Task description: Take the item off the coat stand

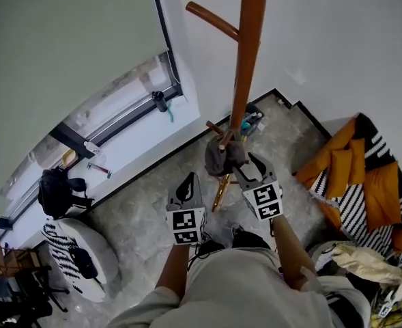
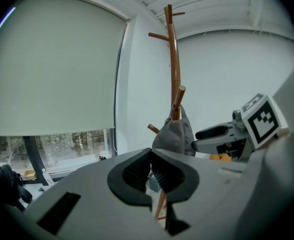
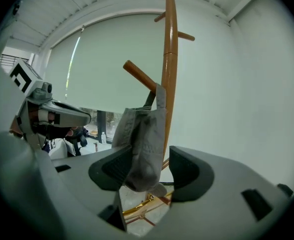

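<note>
A tall wooden coat stand (image 1: 245,60) rises in front of me, by the white wall. A grey cap (image 1: 222,154) hangs from one of its low pegs (image 3: 139,76). My right gripper (image 1: 245,162) is open, and the cap (image 3: 142,144) hangs down between its two wide-apart pads, close against the left one. My left gripper (image 1: 187,183) is to the left of the stand, a little short of the cap (image 2: 175,134), shut with nothing in it. The left gripper view shows the stand (image 2: 173,64) ahead and the right gripper (image 2: 214,132) reaching in beside the cap.
A window with a lowered blind (image 1: 64,53) and a sill (image 1: 129,132) lies to the left. A black bag (image 1: 54,190) and a white pouf (image 1: 78,251) sit at lower left. An orange and striped blanket (image 1: 364,176) lies right. A small bin (image 1: 252,123) stands by the stand's base.
</note>
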Action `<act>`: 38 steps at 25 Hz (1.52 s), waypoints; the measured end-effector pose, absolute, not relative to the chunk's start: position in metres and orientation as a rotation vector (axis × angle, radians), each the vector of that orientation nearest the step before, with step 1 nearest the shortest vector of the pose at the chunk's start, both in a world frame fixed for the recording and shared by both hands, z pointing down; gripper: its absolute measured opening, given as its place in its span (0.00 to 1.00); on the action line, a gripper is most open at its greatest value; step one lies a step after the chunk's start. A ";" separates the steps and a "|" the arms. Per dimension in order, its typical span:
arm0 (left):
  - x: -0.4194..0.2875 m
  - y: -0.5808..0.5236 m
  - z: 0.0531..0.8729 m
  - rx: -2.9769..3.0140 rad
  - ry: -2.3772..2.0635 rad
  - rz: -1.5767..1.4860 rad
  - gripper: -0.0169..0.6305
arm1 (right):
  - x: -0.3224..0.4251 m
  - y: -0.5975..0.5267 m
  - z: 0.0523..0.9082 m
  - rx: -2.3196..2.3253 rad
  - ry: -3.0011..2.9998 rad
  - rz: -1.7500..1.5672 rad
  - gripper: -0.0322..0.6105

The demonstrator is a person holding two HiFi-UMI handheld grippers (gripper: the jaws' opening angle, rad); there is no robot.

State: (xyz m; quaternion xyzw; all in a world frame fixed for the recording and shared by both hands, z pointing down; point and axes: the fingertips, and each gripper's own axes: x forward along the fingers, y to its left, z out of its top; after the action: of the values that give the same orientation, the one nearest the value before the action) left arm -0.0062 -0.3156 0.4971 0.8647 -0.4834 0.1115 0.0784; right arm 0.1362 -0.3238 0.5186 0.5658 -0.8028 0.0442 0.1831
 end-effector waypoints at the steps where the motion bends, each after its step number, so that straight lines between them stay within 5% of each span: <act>1: -0.001 -0.315 0.498 2.588 -1.450 0.334 0.04 | 0.139 -0.327 0.520 1.582 -2.271 0.119 0.37; 8: 0.013 -0.314 0.512 2.523 -1.541 0.404 0.04 | 0.138 -0.351 0.540 1.448 -2.335 0.113 0.37; 10: 0.011 -0.312 0.512 2.503 -1.570 0.406 0.04 | 0.136 -0.355 0.536 1.437 -2.355 0.065 0.15; 12: 0.004 -0.310 0.514 2.472 -1.602 0.408 0.04 | 0.132 -0.356 0.534 1.412 -2.380 0.017 0.10; 38: -0.002 -0.289 0.510 2.378 -1.749 0.413 0.04 | 0.109 -0.329 0.480 1.302 -2.616 -0.167 0.08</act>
State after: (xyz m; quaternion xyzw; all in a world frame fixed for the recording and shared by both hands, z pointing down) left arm -0.0021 -0.2886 0.5096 0.7953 -0.5848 0.1380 0.0805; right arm 0.1085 -0.3291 0.4801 0.4422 -0.8887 -0.0567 0.1070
